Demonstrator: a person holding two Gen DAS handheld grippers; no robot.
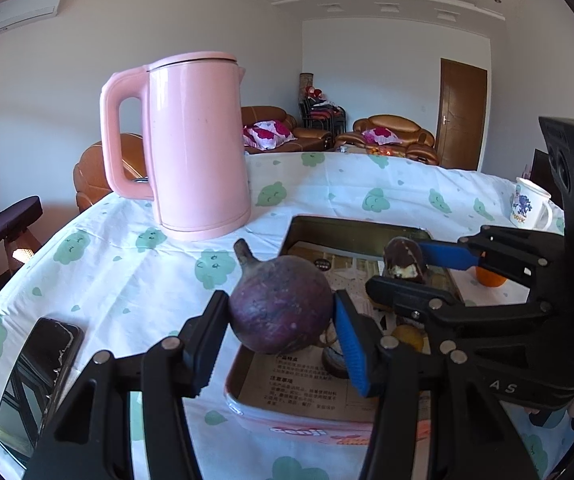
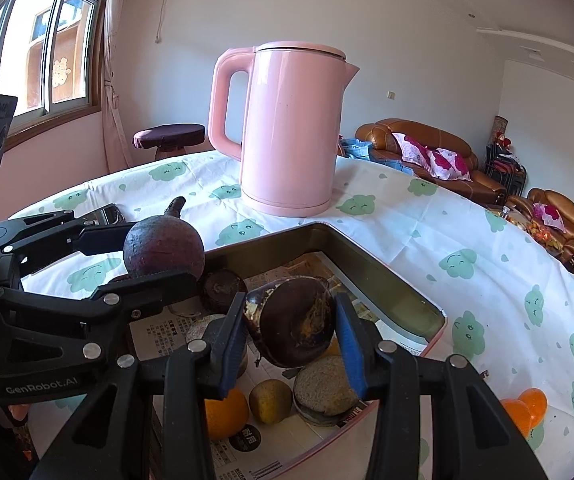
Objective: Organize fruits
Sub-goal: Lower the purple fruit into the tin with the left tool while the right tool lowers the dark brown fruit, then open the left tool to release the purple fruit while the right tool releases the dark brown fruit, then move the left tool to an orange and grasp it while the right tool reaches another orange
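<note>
My left gripper [image 1: 281, 316] is shut on a round purple fruit with a stem [image 1: 279, 304] and holds it over the near left corner of the metal tray [image 1: 363, 228]. It also shows in the right wrist view [image 2: 163, 246]. My right gripper [image 2: 289, 322] is shut on a dark brown fruit [image 2: 293, 320] above the tray [image 2: 387, 276]; that fruit shows in the left wrist view [image 1: 403, 262]. Inside the tray lie an orange [image 2: 223, 412], a yellow-green fruit [image 2: 269, 400] and some cut dark fruit halves [image 2: 325, 390].
A pink kettle [image 1: 195, 148] stands behind the tray on the cloth-covered table [image 1: 107, 248]. A black phone [image 1: 35, 376] lies at the left. A white mug [image 1: 529, 204] and orange fruits [image 2: 525, 406] sit to the right of the tray.
</note>
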